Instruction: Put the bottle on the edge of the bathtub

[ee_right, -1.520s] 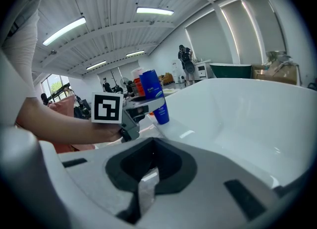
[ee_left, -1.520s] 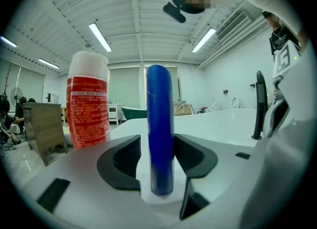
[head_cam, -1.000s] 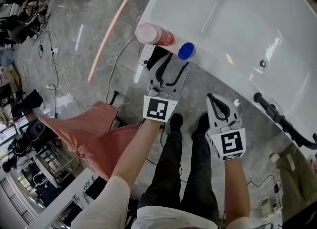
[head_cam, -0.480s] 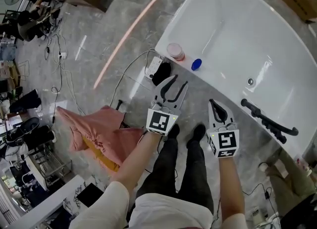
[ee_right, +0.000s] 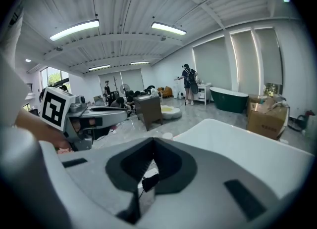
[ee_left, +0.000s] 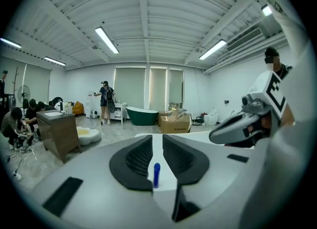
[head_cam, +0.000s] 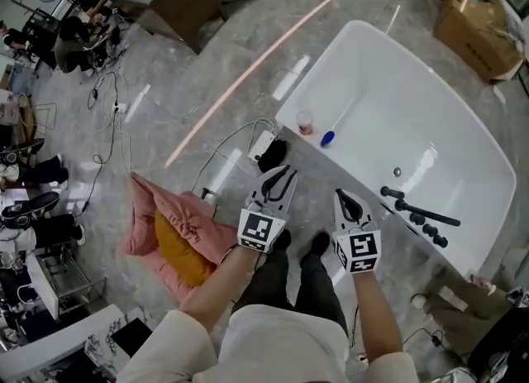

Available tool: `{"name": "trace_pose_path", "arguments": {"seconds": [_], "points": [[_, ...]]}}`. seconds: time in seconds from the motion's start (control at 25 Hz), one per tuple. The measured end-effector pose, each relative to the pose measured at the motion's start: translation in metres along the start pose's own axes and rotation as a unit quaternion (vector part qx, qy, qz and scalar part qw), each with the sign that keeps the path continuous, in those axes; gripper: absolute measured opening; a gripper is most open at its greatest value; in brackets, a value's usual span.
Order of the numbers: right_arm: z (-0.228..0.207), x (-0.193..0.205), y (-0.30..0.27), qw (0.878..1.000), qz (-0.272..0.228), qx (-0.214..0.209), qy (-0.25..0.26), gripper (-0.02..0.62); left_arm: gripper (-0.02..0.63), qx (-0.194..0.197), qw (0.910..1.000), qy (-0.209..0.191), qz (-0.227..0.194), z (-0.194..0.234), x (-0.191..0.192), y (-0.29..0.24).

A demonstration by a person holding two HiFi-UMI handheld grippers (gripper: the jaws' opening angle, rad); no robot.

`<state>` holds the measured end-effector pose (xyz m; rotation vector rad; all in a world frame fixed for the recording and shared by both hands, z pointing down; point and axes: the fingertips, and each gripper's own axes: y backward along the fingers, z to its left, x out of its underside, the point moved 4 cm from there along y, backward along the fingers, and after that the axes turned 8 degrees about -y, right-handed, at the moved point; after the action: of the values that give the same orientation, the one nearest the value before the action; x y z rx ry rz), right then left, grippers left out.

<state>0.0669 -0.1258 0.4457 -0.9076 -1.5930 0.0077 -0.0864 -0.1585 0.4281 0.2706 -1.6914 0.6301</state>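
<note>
Two bottles stand on the near rim of the white bathtub [head_cam: 397,100]: one with a pink cap [head_cam: 306,122] and one with a blue cap [head_cam: 328,137]. Both grippers hang well short of the tub, over the person's legs. My left gripper [head_cam: 283,173] points at the bottles, its jaws closing with nothing between them. In the left gripper view the blue-capped bottle [ee_left: 156,174] shows far off through the narrow gap of the left gripper [ee_left: 157,138]. My right gripper [head_cam: 342,195] is shut and empty, and its pads meet in the right gripper view [ee_right: 153,143].
A black tap fixture [head_cam: 417,212] sits on the tub rim to the right. A power strip with cables [head_cam: 263,146] and a black object [head_cam: 271,155] lie on the floor beside the tub. A pink cloth pile [head_cam: 178,236] lies at the left. A cardboard box [head_cam: 475,30] stands beyond.
The view has pulled up and away from the tub, so the bottles look small and far. The left gripper has drawn back from the blue-capped bottle and its jaws have narrowed.
</note>
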Motion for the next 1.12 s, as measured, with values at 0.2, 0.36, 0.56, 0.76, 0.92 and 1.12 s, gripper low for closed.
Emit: {"name": "trace_pose_path", "arguments": {"seconds": [0.2, 0.36, 0.56, 0.76, 0.92, 1.12], "points": [[0.047, -0.046, 0.046, 1.000, -0.004, -0.006, 0.027, 0.002, 0.026, -0.005, 0.9999, 0.012, 0.000, -0.005, -0.054, 0.061], [0.071, -0.082, 0.081, 0.999, -0.021, -0.015, 0.043, 0.002, 0.017, -0.012, 0.9996, 0.023, -0.007, -0.010, -0.092, 0.098], [0.087, -0.107, 0.122, 0.998, -0.042, -0.018, 0.051, 0.002, 0.012, -0.022, 0.9993, 0.022, -0.019, -0.016, -0.132, 0.140], [0.101, -0.121, 0.152, 0.997, -0.053, -0.015, 0.057, 0.002, 0.009, -0.025, 0.9989, 0.025, -0.030, -0.015, -0.159, 0.179], [0.108, -0.133, 0.167, 0.996, -0.061, -0.012, 0.071, 0.002, -0.001, -0.020, 0.9989, 0.021, -0.036, -0.013, -0.177, 0.197], [0.117, -0.147, 0.181, 0.993, -0.080, -0.012, 0.081, 0.002, -0.005, -0.021, 0.9985, 0.018, -0.048, -0.013, -0.192, 0.215]]}}
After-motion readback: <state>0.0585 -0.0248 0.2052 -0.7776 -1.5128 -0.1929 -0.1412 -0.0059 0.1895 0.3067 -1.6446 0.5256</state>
